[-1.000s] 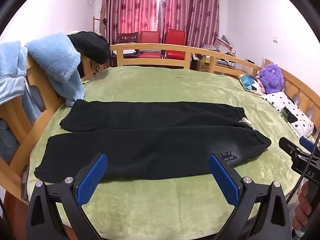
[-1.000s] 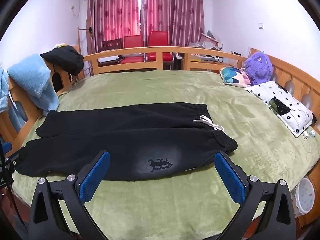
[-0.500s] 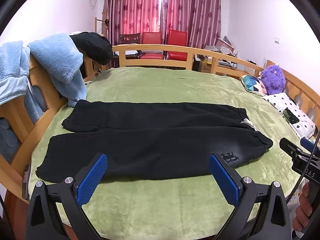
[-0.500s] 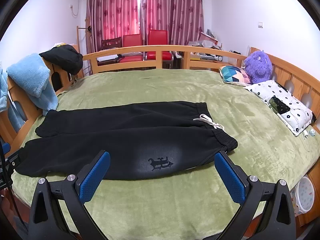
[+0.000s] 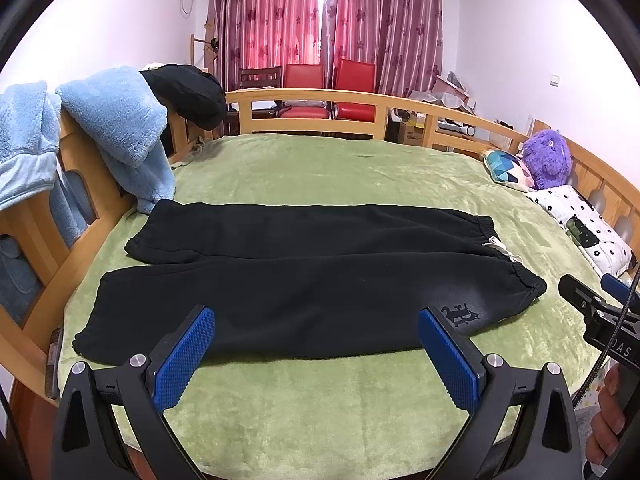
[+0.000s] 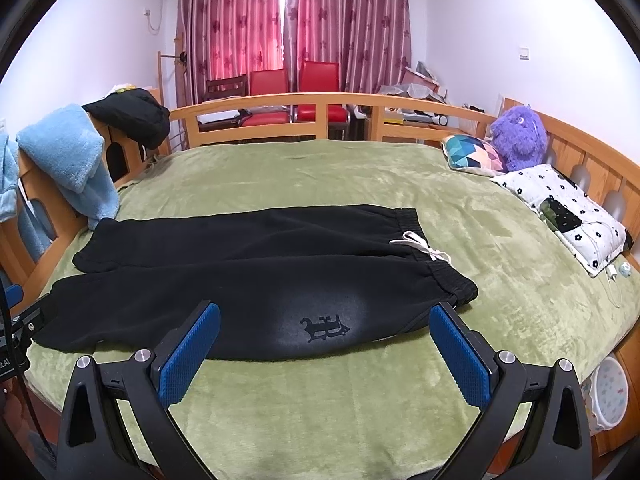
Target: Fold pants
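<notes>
In the left wrist view, the left claw [image 5: 314,354] is seen with its two blue pads wide apart and nothing between them. Compared with a second ago, almost nothing is changed: the view is only shifted slightly, so the folding is judged as not yet started. One pair of black soft fleece pants [image 5: 304,276] is laid flat on the green plush bed cover [image 5: 320,400], with two legs side by side, cuffs to the left, waistband to the right. Two light blue fluffy garments [image 5: 116,128] are hung on the wooden bed rail.

In the right wrist view, the right claw [image 6: 324,354] is also held open and empty, above the near edge of the pants. One white drawstring [image 6: 420,246] is seen at the waistband, and two red chairs [image 6: 296,92] are counted behind the bed.
</notes>
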Demonstrator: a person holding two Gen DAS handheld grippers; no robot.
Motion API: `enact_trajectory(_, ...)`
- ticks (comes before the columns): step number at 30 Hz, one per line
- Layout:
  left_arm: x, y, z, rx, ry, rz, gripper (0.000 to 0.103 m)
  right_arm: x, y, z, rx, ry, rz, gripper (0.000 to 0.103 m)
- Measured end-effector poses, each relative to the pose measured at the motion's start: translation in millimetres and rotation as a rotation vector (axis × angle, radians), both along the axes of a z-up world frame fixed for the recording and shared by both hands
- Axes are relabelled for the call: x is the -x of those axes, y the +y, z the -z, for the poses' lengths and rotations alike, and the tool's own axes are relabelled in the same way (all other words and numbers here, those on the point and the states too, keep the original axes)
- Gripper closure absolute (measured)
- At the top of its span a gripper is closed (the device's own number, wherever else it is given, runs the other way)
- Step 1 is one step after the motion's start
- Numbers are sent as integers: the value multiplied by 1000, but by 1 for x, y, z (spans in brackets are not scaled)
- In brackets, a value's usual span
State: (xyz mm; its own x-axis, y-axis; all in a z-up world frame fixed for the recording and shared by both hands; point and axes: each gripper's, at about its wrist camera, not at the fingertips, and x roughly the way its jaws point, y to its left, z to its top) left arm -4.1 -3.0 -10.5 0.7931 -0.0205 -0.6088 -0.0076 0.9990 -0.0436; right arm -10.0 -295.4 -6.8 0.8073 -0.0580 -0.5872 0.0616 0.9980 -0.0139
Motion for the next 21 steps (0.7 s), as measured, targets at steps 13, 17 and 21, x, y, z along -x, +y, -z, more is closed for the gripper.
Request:
enact_trajectory(13, 2, 2, -2, -1, 4, -4, 1, 1, 7, -6, 0, 1, -18, 1)
enact_trajectory(17, 3, 2, -3, 1, 4, -4, 1, 0, 7, -6, 0, 1, -19, 1)
enact_trajectory(21, 3, 3, -3, -2, 3, -4, 1, 0, 8, -6, 0, 1, -18, 1)
